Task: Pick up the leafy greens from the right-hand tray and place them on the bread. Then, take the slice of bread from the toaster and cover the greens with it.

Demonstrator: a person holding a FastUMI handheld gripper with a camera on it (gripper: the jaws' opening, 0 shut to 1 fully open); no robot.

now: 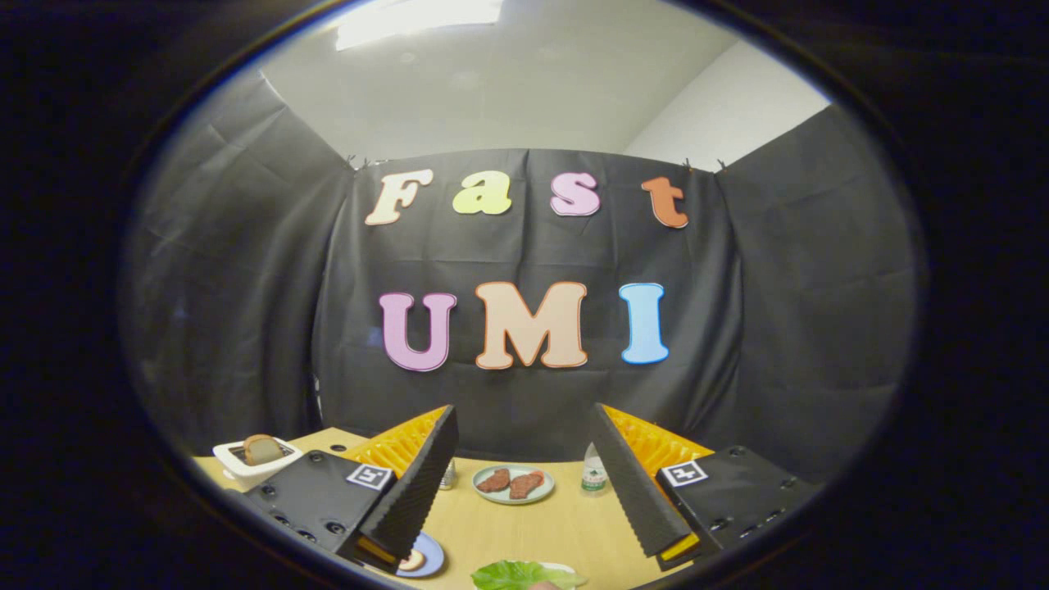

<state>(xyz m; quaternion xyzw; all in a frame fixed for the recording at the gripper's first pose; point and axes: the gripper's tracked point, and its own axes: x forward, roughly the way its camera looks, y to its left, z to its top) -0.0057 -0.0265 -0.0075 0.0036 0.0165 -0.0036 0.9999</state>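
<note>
My gripper (524,483) is open, its two fingers spread wide above the wooden table (565,528) with nothing between them. Leafy greens (518,574) lie on a tray near me, between the fingers and a little below them. A white toaster (256,460) stands beyond the left finger at the table's far left, with a slice of bread (262,448) sticking up out of it. A blue plate (422,559) peeks out under the left finger, with a pale round piece on it that I cannot make out.
A pale green plate (514,483) with two reddish meat slices sits ahead at the table's far side. A small bottle (594,475) stands to its right, and a small jar (447,475) to its left by the left finger. Black cloth walls close the booth.
</note>
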